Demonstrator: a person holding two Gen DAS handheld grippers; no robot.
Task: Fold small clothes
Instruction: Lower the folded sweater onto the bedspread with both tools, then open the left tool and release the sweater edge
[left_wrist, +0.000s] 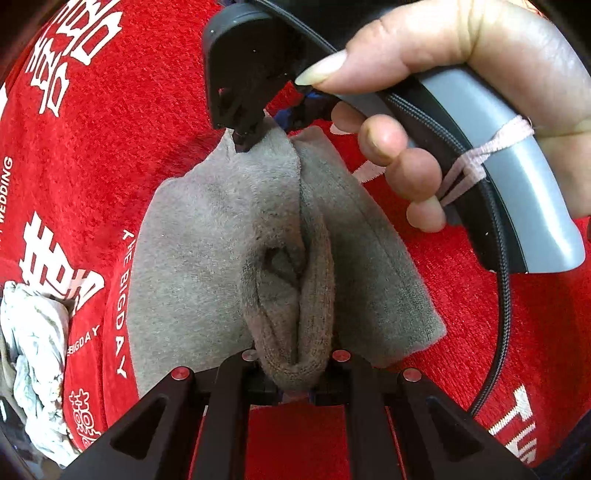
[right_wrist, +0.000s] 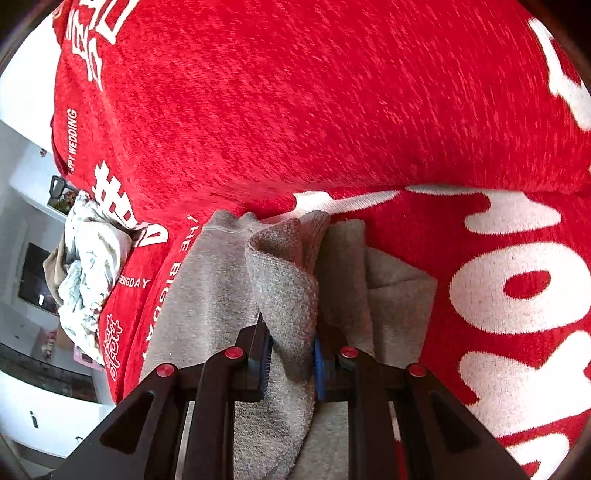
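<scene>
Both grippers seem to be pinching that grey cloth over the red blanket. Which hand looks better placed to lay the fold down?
Probably the left gripper: it pinches the near bunched edge of the grey garment, most of which lies flat on the red blanket. The right gripper grips the far corner.

The red cloth (right_wrist: 295, 110) carries all legible print, in white. "PPY WEDDING" runs along its left edge in the right wrist view, the first letters cut off. "THE BIGDAY" stands beside the grey garment (left_wrist: 207, 236), and "BIGDAY" repeats nearby. Large white Chinese characters also appear. Other large letters are cropped and unreadable.
</scene>
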